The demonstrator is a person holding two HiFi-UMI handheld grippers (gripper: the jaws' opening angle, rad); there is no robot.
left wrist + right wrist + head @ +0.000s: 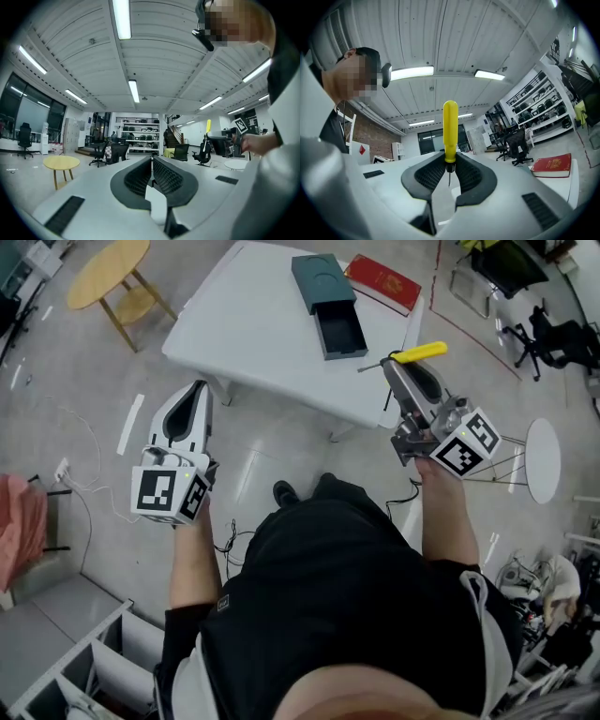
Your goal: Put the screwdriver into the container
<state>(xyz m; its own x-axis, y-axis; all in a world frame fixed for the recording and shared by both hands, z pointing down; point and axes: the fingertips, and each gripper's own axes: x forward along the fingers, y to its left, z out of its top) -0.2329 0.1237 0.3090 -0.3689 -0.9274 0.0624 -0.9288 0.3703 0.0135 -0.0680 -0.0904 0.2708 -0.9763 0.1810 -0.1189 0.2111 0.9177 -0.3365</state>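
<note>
Jaws of the right gripper (394,369) pinch the screwdriver (415,353) above the bench's (253,348) near right corner; the left gripper's (196,390) are pressed together, empty. The container (323,282) lies open by the far edge.

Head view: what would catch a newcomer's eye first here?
The yellow-handled screwdriver, clamped crosswise in the right gripper near the white table's corner. Next, the dark container on that table, its drawer slid open, a red book beside it. The left gripper is shut on nothing, off to the table's side.
</note>
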